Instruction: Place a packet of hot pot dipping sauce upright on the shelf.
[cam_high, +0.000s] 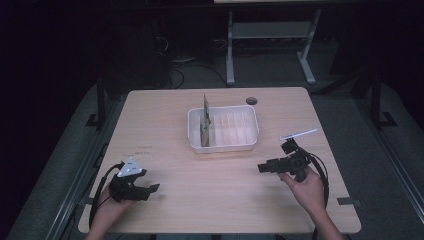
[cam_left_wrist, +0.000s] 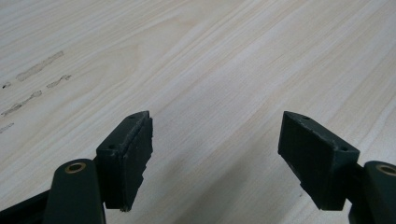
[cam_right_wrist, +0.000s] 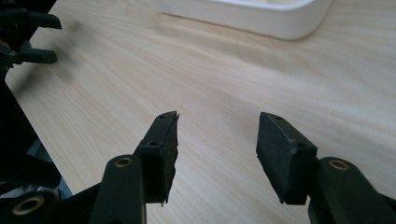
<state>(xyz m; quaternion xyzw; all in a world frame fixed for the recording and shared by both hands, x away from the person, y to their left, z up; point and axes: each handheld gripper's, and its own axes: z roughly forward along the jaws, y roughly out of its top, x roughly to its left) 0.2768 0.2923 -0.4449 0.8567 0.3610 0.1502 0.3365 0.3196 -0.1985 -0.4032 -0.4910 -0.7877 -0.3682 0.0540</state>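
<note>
Both jaws spread and empty: the left gripper (cam_high: 150, 189) sits lower left of the frame, the right gripper (cam_high: 263, 167) lower right (pointing left), with the white tray (cam_high: 223, 145) at centre on the wooden table (cam_high: 165, 120).
</note>
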